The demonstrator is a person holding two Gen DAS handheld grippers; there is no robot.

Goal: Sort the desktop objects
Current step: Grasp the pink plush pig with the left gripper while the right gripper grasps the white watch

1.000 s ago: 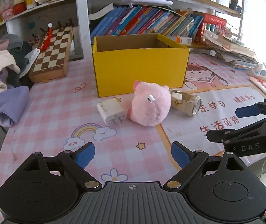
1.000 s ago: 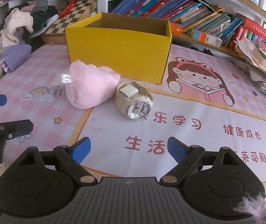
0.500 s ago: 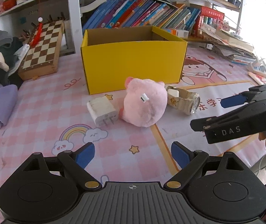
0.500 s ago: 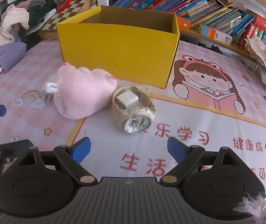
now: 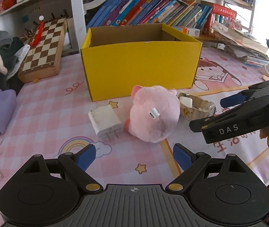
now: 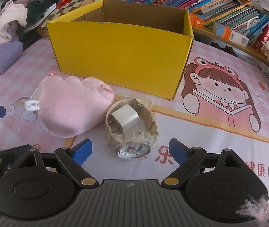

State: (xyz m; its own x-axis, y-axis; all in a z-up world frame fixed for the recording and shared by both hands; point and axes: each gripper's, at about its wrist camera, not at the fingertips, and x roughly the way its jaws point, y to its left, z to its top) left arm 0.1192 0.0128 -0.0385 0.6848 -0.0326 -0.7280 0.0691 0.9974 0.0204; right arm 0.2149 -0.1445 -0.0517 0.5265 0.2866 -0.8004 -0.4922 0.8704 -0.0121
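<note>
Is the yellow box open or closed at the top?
Open. The yellow box has no lid or flaps over it, and both wrist views look down past its rim onto the brown inner walls.

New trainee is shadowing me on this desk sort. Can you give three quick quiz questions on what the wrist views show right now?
1. True or false: the pink plush toy already lies inside the yellow box.
2. What sits inside the loop of the beige watch? A) a coin B) a small white plug C) nothing
3. Which white item lies just left of the plush in the left wrist view?

Key
1. False: it lies on the mat in front of the box.
2. B
3. The white charger, prongs toward the camera. Both the left tongs and the right tongs are open and hold nothing.
</note>
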